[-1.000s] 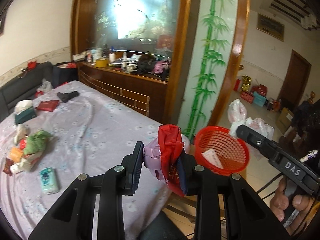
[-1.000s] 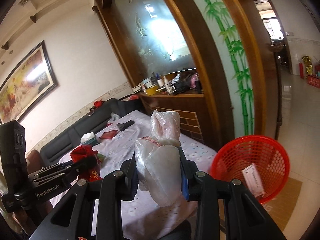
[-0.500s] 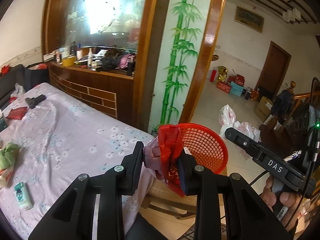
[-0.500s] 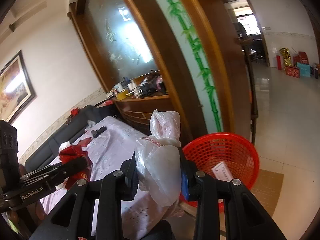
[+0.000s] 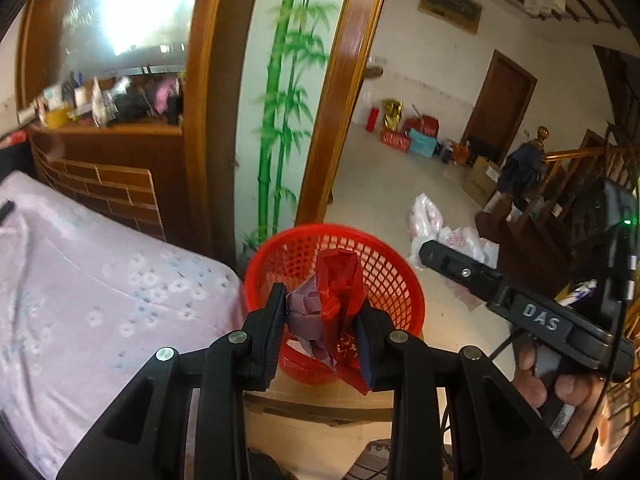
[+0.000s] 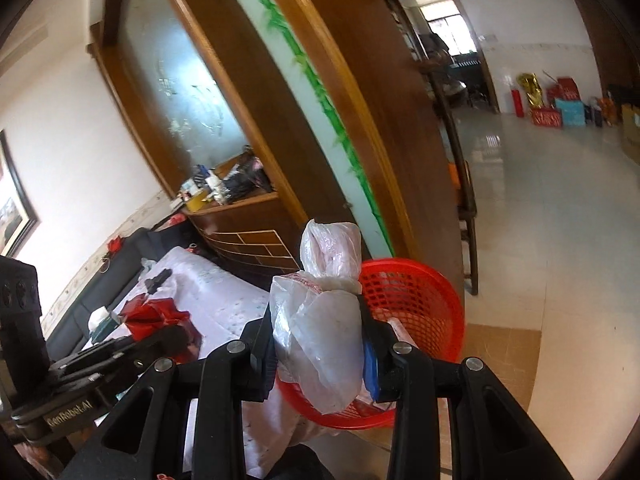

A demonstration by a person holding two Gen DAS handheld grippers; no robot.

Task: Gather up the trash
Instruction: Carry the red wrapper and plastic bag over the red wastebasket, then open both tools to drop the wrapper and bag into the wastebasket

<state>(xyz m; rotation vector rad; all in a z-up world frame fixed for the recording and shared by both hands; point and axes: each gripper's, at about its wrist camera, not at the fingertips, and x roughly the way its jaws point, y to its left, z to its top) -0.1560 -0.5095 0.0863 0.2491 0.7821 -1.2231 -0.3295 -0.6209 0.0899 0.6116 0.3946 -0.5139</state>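
My left gripper (image 5: pixel 322 320) is shut on a bundle of red and lilac wrappers (image 5: pixel 338 292) and holds it over the near rim of the red mesh basket (image 5: pixel 396 280). My right gripper (image 6: pixel 318 330) is shut on a crumpled clear plastic bag (image 6: pixel 320 344) and holds it at the basket's (image 6: pixel 416 300) left side, above its rim. The right gripper also shows from the side in the left wrist view (image 5: pixel 436 254), to the right of the basket. The left gripper with its red bundle shows in the right wrist view (image 6: pixel 160 320).
The basket stands on a low wooden stool beside the table with the lilac flowered cloth (image 5: pixel 80 300). A wooden partition with painted bamboo (image 5: pixel 280 120) rises behind it. White plastic bags (image 5: pixel 428 216) lie on the tiled floor. A wooden chair (image 6: pixel 464 216) stands behind the basket.
Both grippers have swung right, away from the table and toward the basket, with their loads still held. The left bundle is now over the basket's rim.
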